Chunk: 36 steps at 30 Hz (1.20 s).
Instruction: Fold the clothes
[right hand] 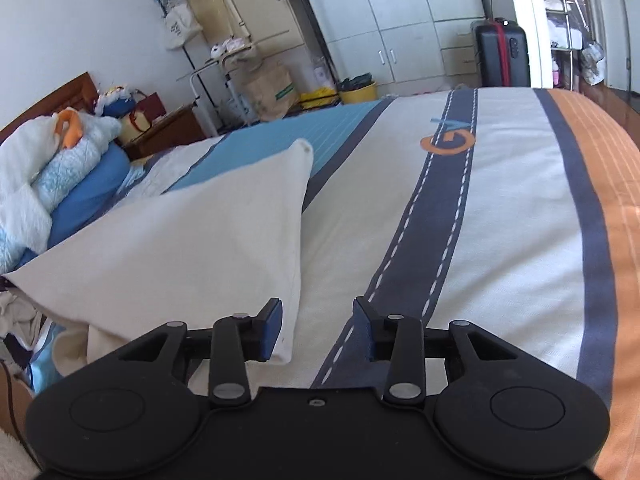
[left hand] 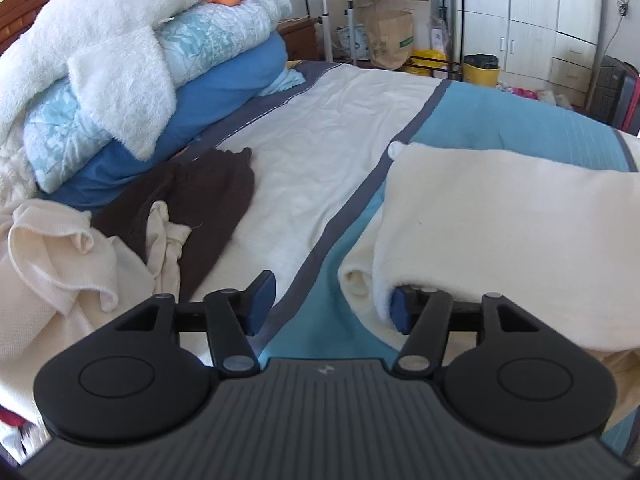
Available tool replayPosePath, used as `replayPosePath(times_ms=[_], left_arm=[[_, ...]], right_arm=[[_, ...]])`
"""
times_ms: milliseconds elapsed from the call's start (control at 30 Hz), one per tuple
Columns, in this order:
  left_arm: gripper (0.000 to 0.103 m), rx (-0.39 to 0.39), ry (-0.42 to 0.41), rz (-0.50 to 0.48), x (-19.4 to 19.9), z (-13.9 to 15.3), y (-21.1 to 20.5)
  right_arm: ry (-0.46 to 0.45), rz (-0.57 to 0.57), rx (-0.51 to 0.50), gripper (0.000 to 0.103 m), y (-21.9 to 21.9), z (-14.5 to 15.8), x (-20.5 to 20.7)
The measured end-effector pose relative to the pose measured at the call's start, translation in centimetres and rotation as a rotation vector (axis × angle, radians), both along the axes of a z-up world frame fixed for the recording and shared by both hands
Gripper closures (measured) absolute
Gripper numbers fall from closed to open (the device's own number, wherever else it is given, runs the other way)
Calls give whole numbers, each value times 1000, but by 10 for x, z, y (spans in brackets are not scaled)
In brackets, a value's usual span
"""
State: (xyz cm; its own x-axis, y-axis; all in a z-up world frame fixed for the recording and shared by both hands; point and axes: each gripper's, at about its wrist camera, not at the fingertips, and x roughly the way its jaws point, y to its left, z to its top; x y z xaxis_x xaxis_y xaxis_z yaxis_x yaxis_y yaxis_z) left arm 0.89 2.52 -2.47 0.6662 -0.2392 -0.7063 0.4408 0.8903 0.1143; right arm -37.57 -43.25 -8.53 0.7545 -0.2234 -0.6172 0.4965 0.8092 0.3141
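A folded cream garment lies on the striped bed, also visible in the right wrist view as the cream garment. My left gripper is open, its right finger tucked against the garment's near left edge, its left finger over the bedspread. My right gripper is open too; its left finger touches the garment's near right corner and its right finger hovers over the dark stripe. Nothing is pinched in either. To the left lie a dark brown garment and a crumpled cream garment.
Stacked bedding with a white fluffy blanket and blue quilts fills the bed's head end. The bedspread stretches right in white, navy and orange stripes. Beyond the bed stand a paper bag, a yellow bin, a suitcase and wardrobes.
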Motion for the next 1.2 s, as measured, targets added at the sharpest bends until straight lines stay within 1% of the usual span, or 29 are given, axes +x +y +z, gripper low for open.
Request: replayPosePath(times_ms=[67,100,133,167,200,233,267,300,333,433,467,533,567,600,700,767,800,833,967,1033,1067,1167,1200], left_arm=[[44,9,-56,-54,-8,13,-2],[42,-16,-75,-73,-14,22,2],[41,-48,-84,-71,-17,29,8],[39,-69,-96,-53,-19,35,15],[39,-68,-106,-30,-18,39,22],[39,-48,-121,-6,-17,41,26],[39,-32,-138,17,-14,44,31],[39,-41,-134,28,-7,45,33],[39,-54,-126,38,-1,47,35],[37,-130,-21,-50,31,45,21],[36,-130,13,-70,43,42,10],[36,-112,50,-113,65,36,-16],[36,-132,65,-133,77,33,-25],[36,-157,78,-152,90,30,-33],[36,-233,119,-209,127,22,-58],[36,-258,155,-219,150,0,-64],[36,-269,174,-222,161,-11,-66],[36,-281,192,-226,172,-23,-68],[36,-327,267,-241,218,-68,-77],[36,-380,322,-297,231,-91,-73],[36,-422,342,-325,236,-102,-71],[36,-586,408,-294,258,-126,-62],[36,-613,428,-282,264,-131,-63]], right_arm=[[7,8,-21,58,0,7,14],[7,15,-30,58,0,12,21],[3,25,-37,57,1,16,29],[-2,36,-43,55,2,21,36],[-6,46,-54,51,3,26,43],[-7,55,-70,49,4,31,51],[-6,62,-85,48,5,35,59],[-5,70,-94,48,5,38,68],[-1,80,-97,48,3,41,80],[18,112,-99,47,-3,50,118],[33,120,-96,47,-5,55,132],[84,118,-103,44,-10,68,163],[120,104,-127,43,-12,78,179],[138,99,-123,43,-16,80,188],[162,104,-64,34,-33,75,208],[178,108,-25,30,-44,72,221],[186,109,-6,23,-49,70,227],[194,111,14,18,-55,69,233],[226,118,92,18,-77,62,259],[242,121,131,18,-88,59,272],[250,122,151,18,-94,57,279],[264,107,200,18,-97,36,277],[268,96,211,18,-97,29,275]])
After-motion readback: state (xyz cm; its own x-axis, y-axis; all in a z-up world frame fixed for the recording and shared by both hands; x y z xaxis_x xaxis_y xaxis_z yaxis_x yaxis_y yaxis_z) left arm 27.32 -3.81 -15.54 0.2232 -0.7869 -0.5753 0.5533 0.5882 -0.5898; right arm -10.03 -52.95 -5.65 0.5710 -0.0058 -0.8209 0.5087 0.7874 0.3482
